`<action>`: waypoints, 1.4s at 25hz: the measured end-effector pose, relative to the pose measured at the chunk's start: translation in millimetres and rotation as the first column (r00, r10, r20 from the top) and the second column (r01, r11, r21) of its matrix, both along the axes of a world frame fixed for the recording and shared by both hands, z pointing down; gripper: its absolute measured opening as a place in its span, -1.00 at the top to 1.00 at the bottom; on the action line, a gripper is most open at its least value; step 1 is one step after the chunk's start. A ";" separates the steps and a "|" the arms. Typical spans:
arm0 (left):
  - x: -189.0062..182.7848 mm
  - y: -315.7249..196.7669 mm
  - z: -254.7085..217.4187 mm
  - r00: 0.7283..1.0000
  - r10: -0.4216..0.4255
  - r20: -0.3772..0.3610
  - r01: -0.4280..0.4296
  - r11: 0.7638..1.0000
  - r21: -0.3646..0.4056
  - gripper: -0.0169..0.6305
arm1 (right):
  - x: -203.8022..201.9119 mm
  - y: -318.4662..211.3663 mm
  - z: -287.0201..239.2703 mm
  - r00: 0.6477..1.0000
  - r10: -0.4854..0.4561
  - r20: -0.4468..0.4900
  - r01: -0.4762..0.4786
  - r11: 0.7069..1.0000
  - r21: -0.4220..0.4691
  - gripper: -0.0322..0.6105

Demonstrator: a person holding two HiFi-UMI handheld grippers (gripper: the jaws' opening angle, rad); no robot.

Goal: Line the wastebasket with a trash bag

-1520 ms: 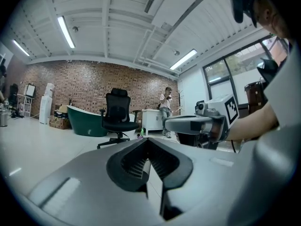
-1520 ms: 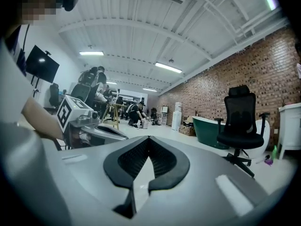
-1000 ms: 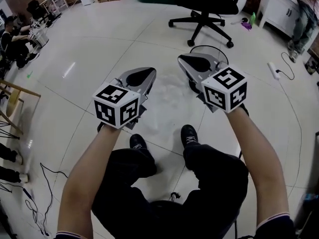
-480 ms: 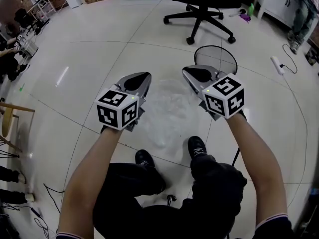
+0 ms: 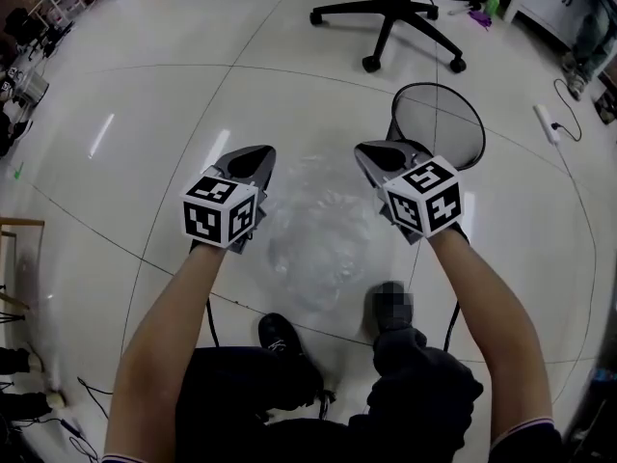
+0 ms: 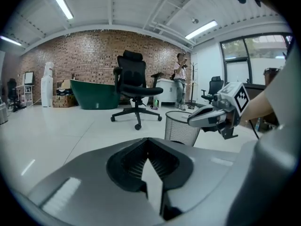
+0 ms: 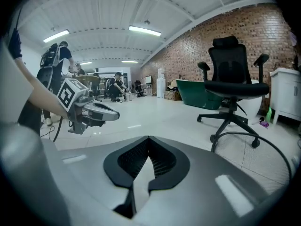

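Pressed together: left hand-held gripper (image 5: 254,156), right hand-held gripper (image 5: 374,151). Between them, only in head view, clear bag (image 5: 318,237). Beside the right one, wastebasket (image 5: 436,129).

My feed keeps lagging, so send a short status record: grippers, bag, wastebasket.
trash bag: clear, spread out between the grippers, not in the wastebasket
left gripper: jaws together on one edge of the trash bag
right gripper: jaws together on the other edge
wastebasket: black mesh, upright, unlined, beyond the right gripper
office chair: farther back
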State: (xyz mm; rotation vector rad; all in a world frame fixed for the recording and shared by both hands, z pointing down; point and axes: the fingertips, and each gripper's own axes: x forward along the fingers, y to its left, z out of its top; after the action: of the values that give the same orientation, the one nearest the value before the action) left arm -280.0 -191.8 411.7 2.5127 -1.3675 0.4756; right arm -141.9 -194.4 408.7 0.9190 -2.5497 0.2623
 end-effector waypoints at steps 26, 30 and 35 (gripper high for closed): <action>-46.4 -75.6 235.0 0.968 0.145 0.204 -0.041 0.897 -0.441 0.31 | -1.0 -84.1 224.9 0.968 0.011 -0.249 -0.094 0.941 -0.325 0.11; -49.5 -74.8 257.4 0.964 0.152 0.216 -0.028 0.871 -0.490 0.32 | 2.5 -85.0 248.2 0.962 -0.005 -0.273 -0.104 0.917 -0.385 0.11; -47.5 -68.0 276.5 0.962 0.170 0.213 -0.030 0.843 -0.536 0.52 | 0.3 -77.7 257.6 0.963 -0.050 -0.264 -0.070 0.903 -0.424 0.67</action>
State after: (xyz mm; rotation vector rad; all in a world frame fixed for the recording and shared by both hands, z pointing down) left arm -327.5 -259.8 688.2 2.1132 -0.9926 1.0689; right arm -141.6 -272.1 666.3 0.7360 -2.1127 0.6314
